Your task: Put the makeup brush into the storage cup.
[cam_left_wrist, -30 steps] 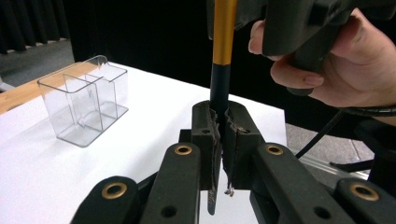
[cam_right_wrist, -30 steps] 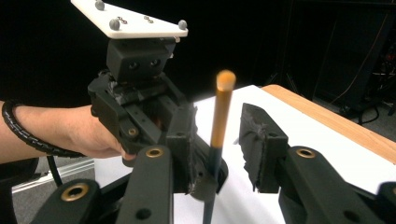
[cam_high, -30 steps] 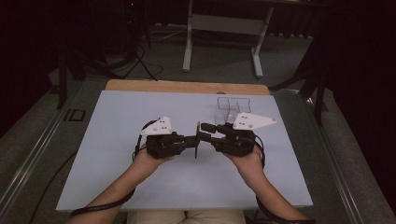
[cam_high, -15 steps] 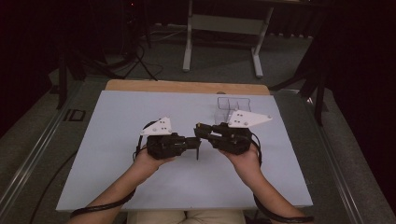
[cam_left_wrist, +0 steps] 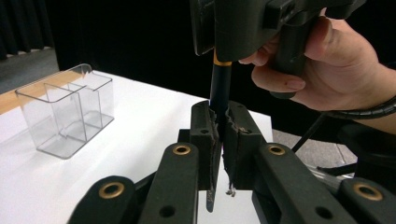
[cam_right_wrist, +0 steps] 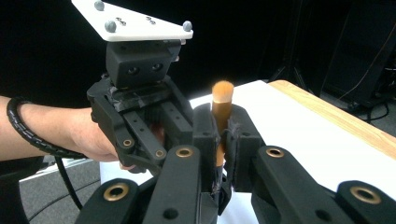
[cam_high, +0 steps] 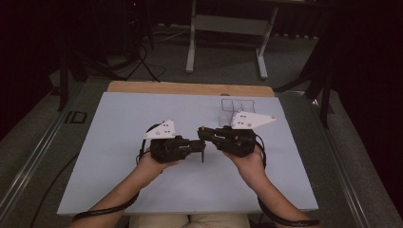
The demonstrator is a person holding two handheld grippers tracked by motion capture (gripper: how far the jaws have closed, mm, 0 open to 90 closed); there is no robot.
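- Both hands met over the middle of the table [cam_high: 119, 123], and a slim dark stick [cam_left_wrist: 220, 88] with a gold band was bridging the two tools, clear of the surface.
- The left gripper [cam_high: 203, 151] had its fingers clamped nearly together on the lower part of the stick, pads pressing both sides.
- The right gripper [cam_high: 203, 132] had just been closing its fingers, and they were pinched on the stick's upper end, with a tan tip poking out above them.
- That tip was blurred in the right gripper view; it looked like a soft brush head, though I couldn't be sure.
- My read: light, stiff along the shaft, smooth and a little slippery, so it could swivel in a pinch.
- Best hold seemed the dark shaft just below the gold band, never the soft tip.
- The clear divided holder [cam_high: 236, 107] stood far right of the hands, well apart.
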